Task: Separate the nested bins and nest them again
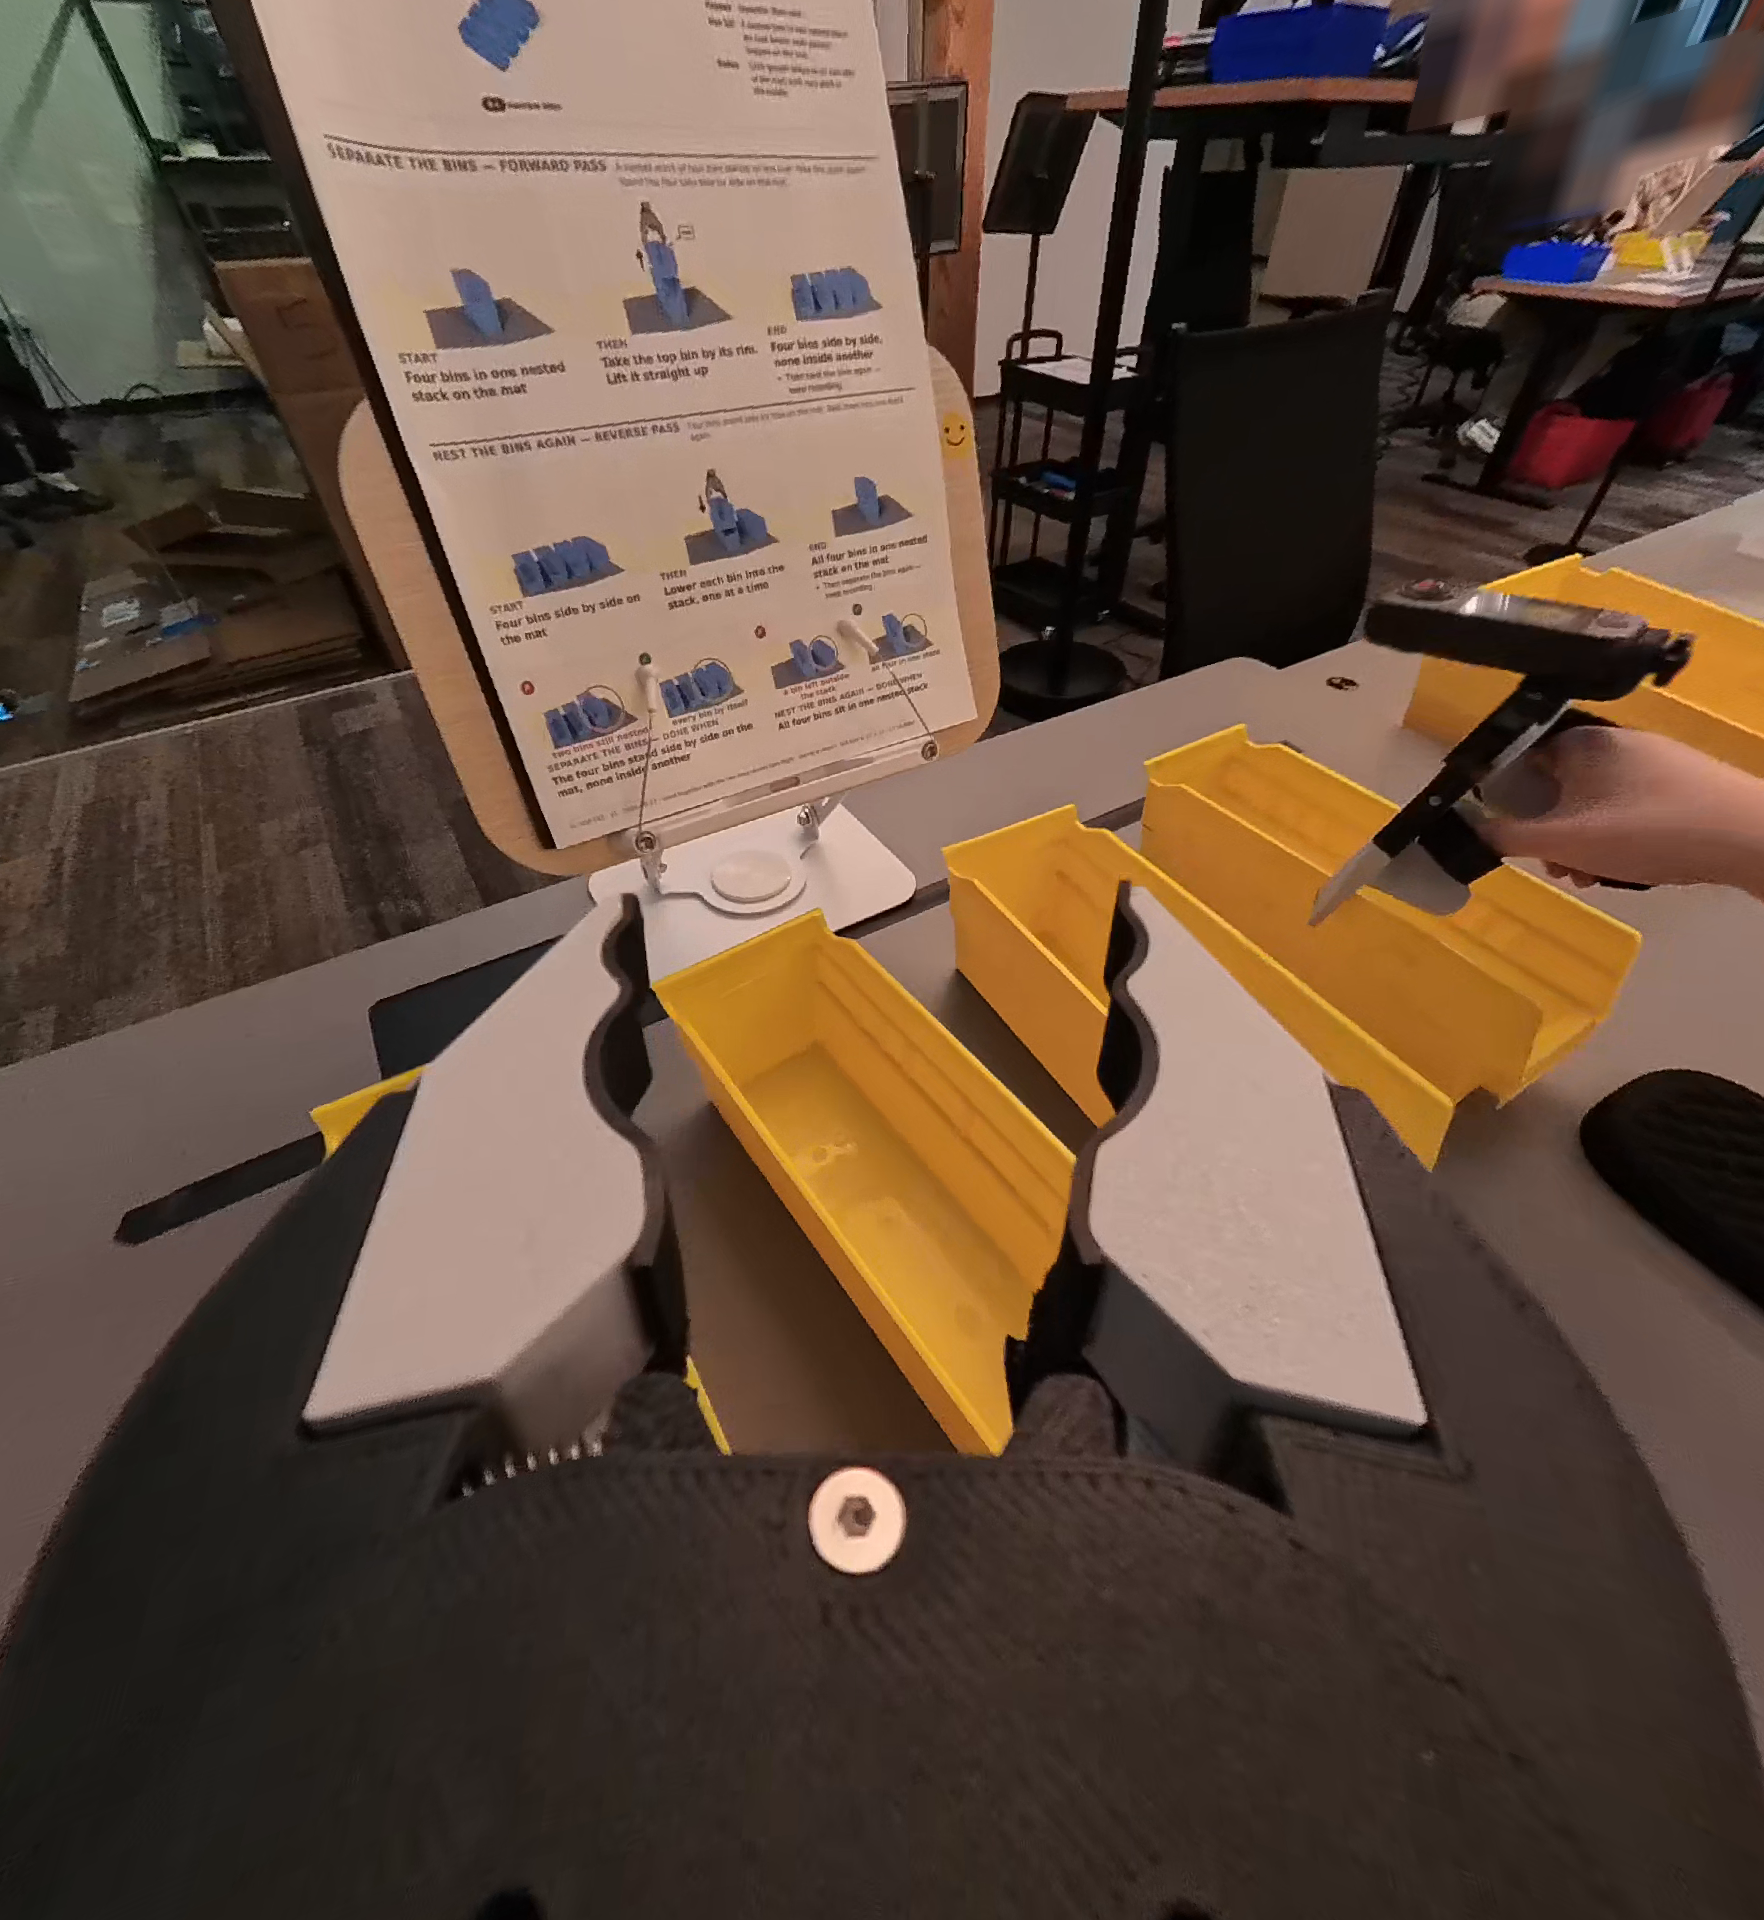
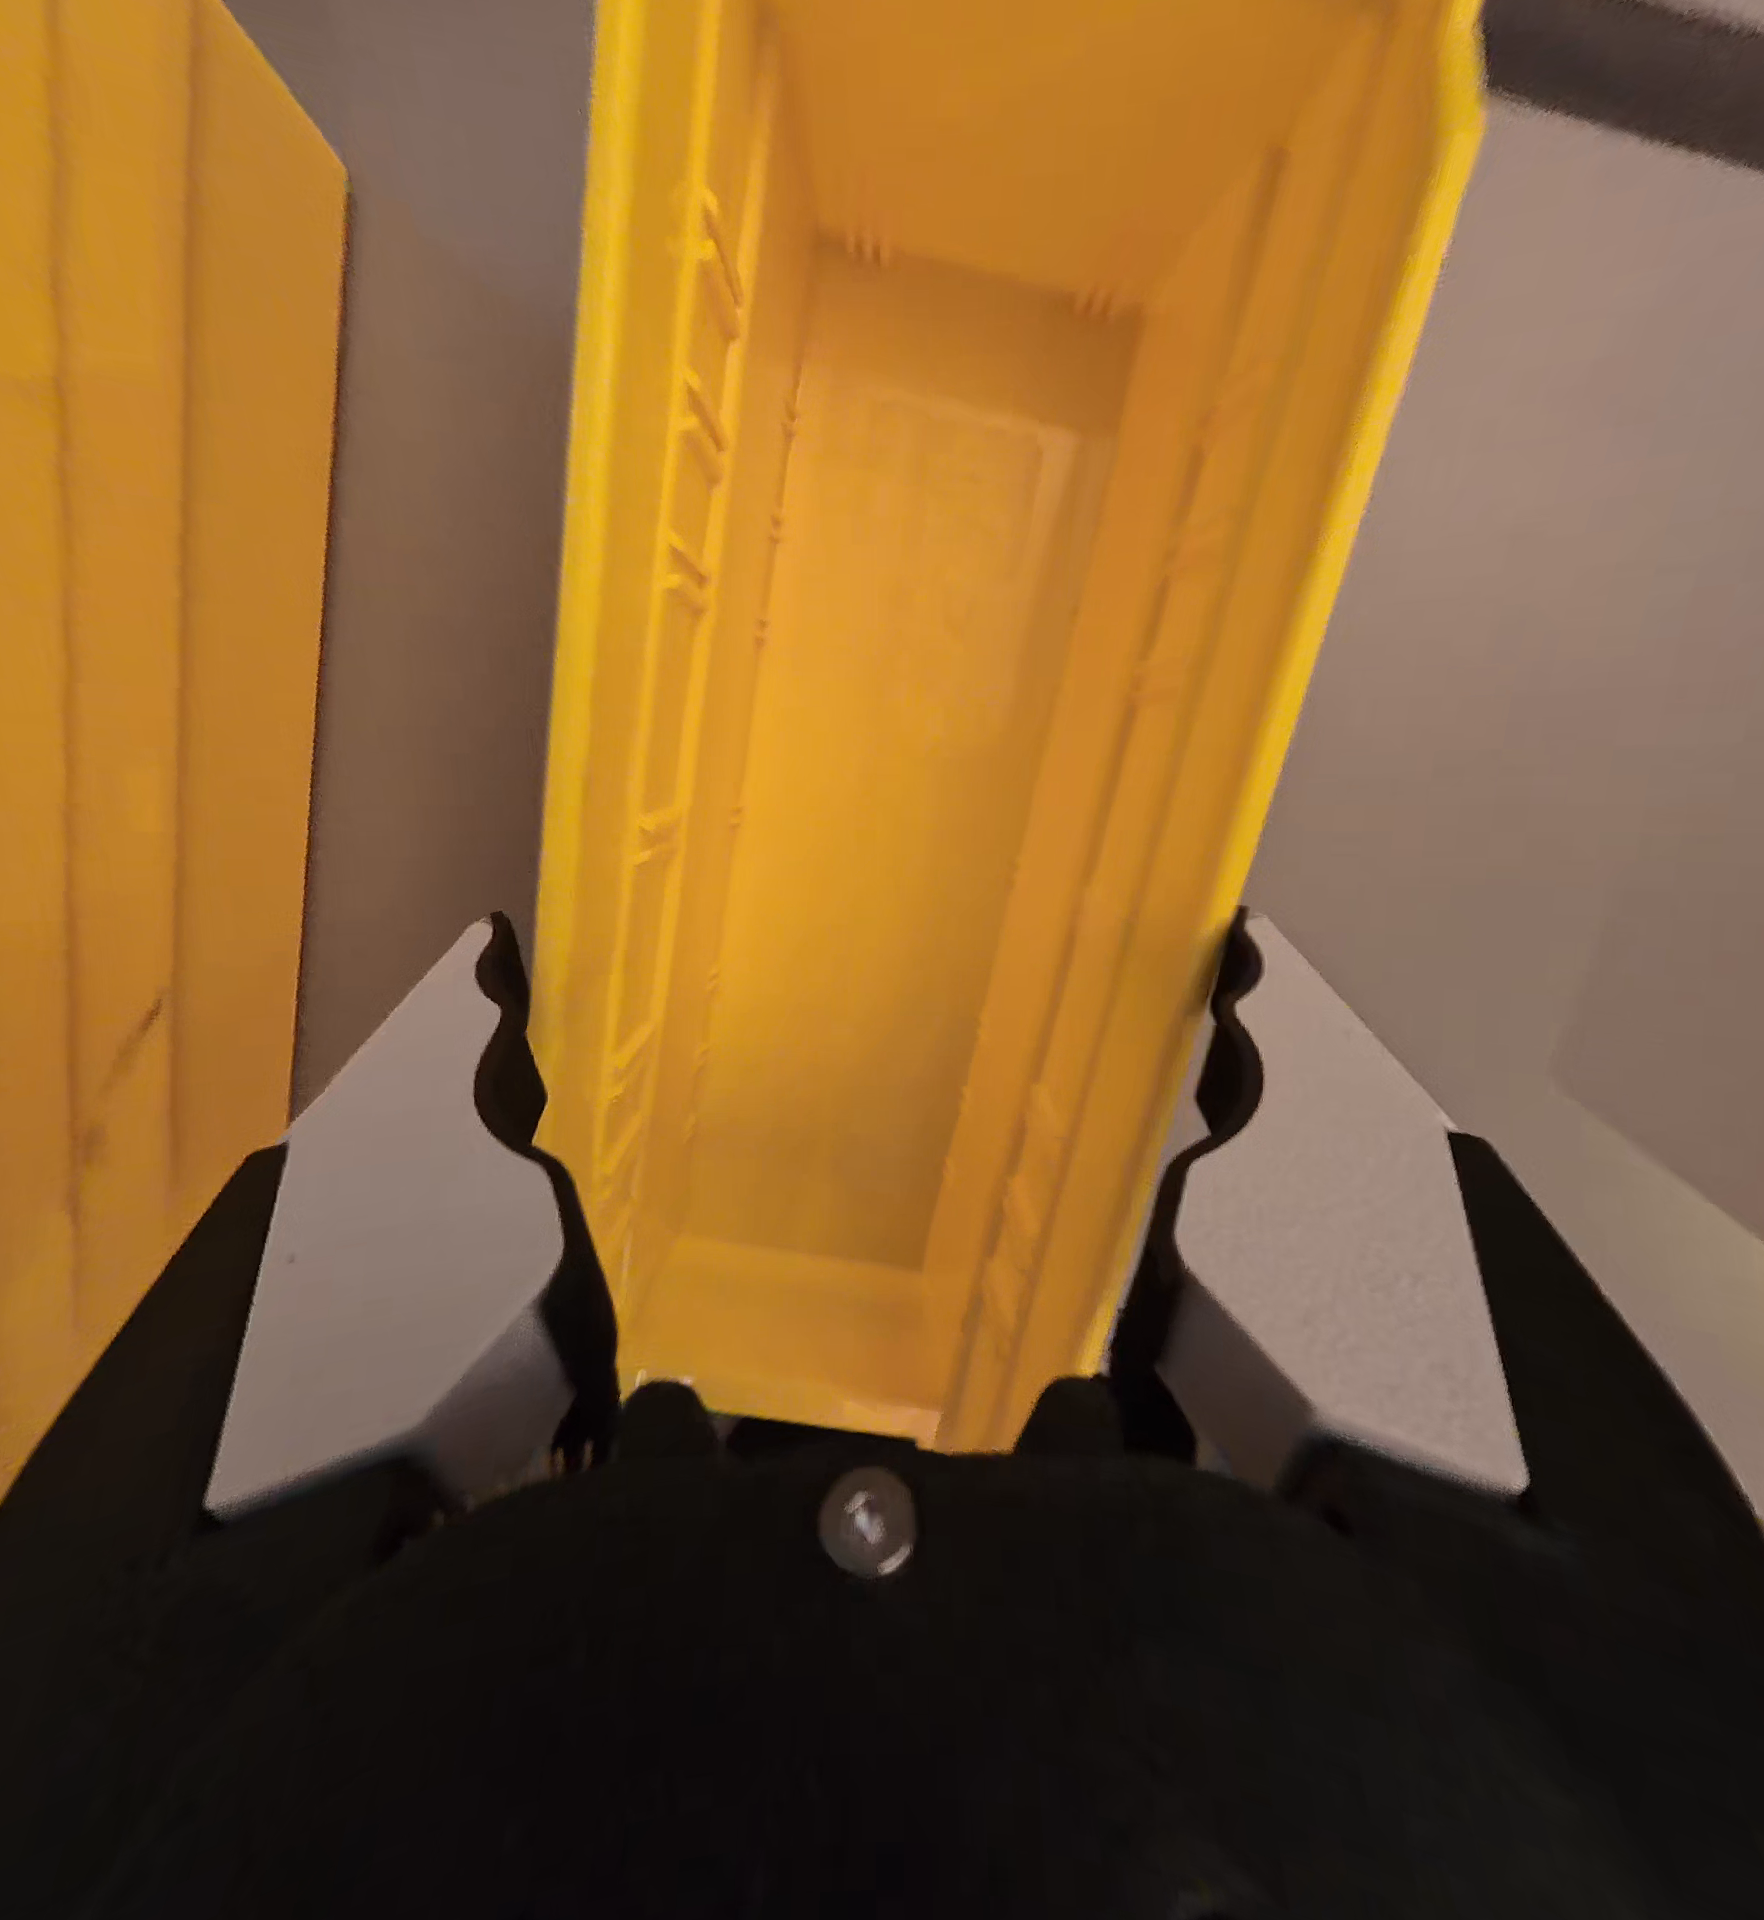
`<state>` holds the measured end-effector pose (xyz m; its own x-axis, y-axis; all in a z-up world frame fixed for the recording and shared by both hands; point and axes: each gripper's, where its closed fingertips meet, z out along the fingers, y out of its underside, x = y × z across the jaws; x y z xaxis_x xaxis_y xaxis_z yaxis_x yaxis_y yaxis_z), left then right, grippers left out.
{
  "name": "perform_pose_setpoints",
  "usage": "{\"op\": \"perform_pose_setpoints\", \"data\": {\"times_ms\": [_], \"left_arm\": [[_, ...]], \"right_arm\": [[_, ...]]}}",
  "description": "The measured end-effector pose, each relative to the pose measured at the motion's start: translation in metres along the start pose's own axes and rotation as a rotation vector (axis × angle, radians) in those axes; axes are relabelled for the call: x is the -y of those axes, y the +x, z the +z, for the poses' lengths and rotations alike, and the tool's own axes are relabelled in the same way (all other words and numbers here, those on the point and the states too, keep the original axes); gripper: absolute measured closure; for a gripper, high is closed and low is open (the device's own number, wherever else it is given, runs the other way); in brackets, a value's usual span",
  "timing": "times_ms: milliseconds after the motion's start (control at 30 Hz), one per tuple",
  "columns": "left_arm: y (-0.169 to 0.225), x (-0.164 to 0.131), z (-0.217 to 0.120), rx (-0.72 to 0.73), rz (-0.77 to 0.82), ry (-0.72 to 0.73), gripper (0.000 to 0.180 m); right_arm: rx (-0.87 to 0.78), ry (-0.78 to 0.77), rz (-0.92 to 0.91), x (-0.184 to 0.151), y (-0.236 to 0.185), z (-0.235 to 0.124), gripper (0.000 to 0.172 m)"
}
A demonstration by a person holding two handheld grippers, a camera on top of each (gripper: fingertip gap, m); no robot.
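In the left wrist view several yellow bins stand side by side on the grey table (image 1: 130, 1164). My left gripper (image 1: 878, 914) is open over the nearest bin (image 1: 857, 1143), which lies between my fingers; table shows between the left finger (image 1: 504, 1143) and the bin wall. A middle bin (image 1: 1034, 925) stands to its right. My right gripper (image 1: 1377, 883) hangs over the third bin (image 1: 1377, 987). In the right wrist view that bin (image 2: 909, 727) stands between the wide-open fingers of the right gripper (image 2: 865, 925), with a slit beside the left finger (image 2: 410, 1091).
An instruction sheet (image 1: 649, 416) stands on a white stand (image 1: 857, 873) at the table's back edge. Another yellow bin (image 1: 1688, 665) lies far right. A hand (image 1: 1636, 821) holds the right gripper. A black padded thing (image 1: 1730, 1174) lies at the right. A neighbouring bin's wall (image 2: 130, 623) is on the left.
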<state>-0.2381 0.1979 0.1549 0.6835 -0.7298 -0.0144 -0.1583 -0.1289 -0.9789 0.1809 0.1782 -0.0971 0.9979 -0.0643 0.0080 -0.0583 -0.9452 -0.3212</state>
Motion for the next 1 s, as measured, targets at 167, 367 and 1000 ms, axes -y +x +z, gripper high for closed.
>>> {"op": "perform_pose_setpoints", "data": {"times_ms": [167,367,1000], "left_arm": [[0.011,-0.007,-0.008,0.032,-0.016,-0.038,0.091],[0.023,-0.046,-0.014,0.080,-0.021,-0.070,0.091],[0.018,-0.073,-0.040,0.191,-0.004,-0.009,0.096]], "right_arm": [[-0.059,0.245,-0.092,0.023,0.007,-0.043,0.044],[0.022,0.791,-0.170,0.066,-0.009,-0.150,0.047],[0.195,1.343,-0.481,0.083,-0.082,-0.221,0.074]]}}
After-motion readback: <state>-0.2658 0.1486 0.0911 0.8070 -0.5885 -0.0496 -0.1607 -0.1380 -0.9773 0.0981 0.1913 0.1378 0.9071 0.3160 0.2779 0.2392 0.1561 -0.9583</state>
